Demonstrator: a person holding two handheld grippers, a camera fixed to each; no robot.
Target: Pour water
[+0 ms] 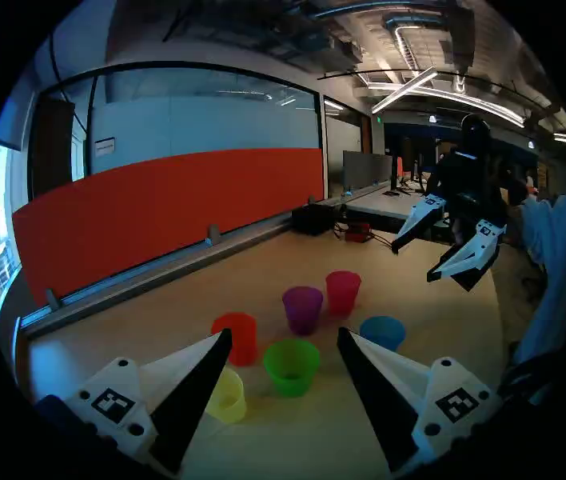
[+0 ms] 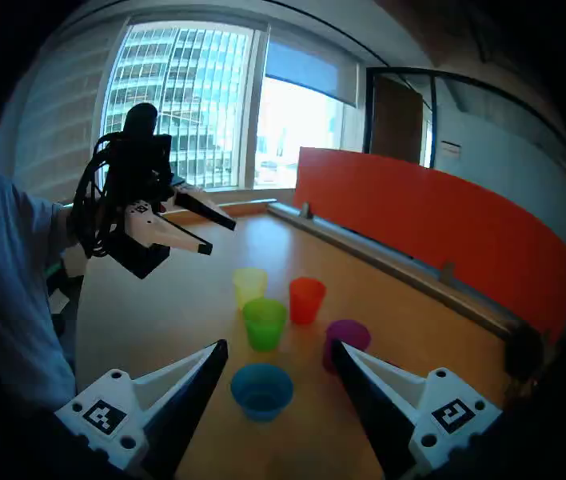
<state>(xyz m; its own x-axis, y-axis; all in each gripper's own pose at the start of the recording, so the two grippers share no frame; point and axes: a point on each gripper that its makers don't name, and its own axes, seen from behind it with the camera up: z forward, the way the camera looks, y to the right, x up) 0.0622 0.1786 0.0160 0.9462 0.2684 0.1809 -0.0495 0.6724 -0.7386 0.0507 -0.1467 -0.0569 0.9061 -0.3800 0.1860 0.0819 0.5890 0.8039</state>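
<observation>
Several plastic cups stand grouped on the wooden desk (image 1: pixel 163 308): red-orange (image 1: pixel 235 336), green (image 1: pixel 291 366), yellow (image 1: pixel 227 396), purple (image 1: pixel 302 308), pink (image 1: pixel 342 291) and blue (image 1: pixel 382 331). My left gripper (image 1: pixel 283 331) is open above the desk, and the green cup lies between its fingers, farther on. It holds nothing. My right gripper (image 2: pixel 279 345) is open too, hovering over the blue cup (image 2: pixel 261 390), with the green (image 2: pixel 265 322), yellow (image 2: pixel 249 285), red-orange (image 2: pixel 307 298) and purple (image 2: pixel 347 336) cups beyond. Each gripper shows in the other's view, raised and open: right gripper (image 1: pixel 412 264), left gripper (image 2: pixel 221 238).
An orange partition (image 1: pixel 171 200) runs along the desk's far side, with a rail at its foot. Black and red gear (image 1: pixel 339 224) sits at one end of the desk. A person's light sleeve (image 2: pixel 11 280) is beside the desk. Large windows (image 2: pixel 179 104) stand behind.
</observation>
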